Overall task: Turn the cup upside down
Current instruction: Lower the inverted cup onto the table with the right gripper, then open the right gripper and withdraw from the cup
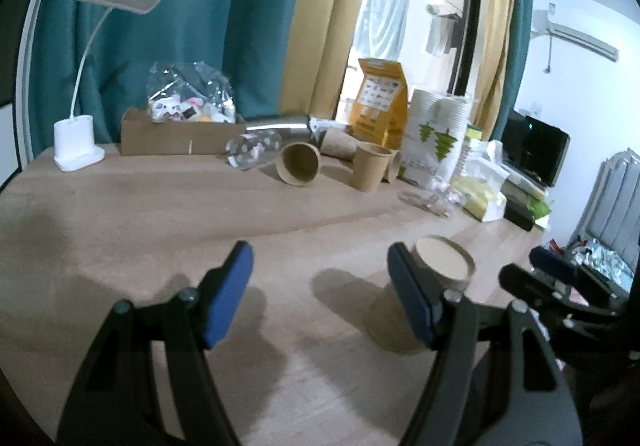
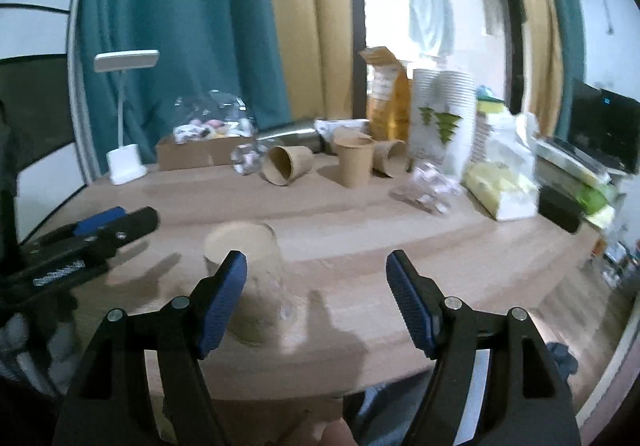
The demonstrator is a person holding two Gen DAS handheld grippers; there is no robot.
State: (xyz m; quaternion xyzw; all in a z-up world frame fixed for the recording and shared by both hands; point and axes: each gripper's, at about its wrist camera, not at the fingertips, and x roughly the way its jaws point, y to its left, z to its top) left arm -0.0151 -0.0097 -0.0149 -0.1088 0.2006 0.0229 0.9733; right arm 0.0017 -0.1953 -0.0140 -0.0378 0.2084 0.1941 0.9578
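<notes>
A brown paper cup (image 1: 442,266) stands upside down on the wooden table (image 1: 160,222), its flat base up. It sits just behind my left gripper's right finger. In the right wrist view the cup (image 2: 248,266) stands behind my right gripper's left finger. My left gripper (image 1: 320,266) is open and empty. My right gripper (image 2: 316,274) is open and empty. The right gripper's fingers (image 1: 540,278) show right of the cup in the left wrist view. The left gripper's fingers (image 2: 108,226) lie left of the cup in the right wrist view.
At the table's back are a white desk lamp (image 1: 78,150), a cardboard box (image 1: 176,136), a paper cup on its side (image 1: 299,164), an upright paper cup (image 1: 370,166), a stack of white cups (image 1: 438,134) and plastic bags (image 2: 500,186). The table's near edge (image 2: 320,390) is close.
</notes>
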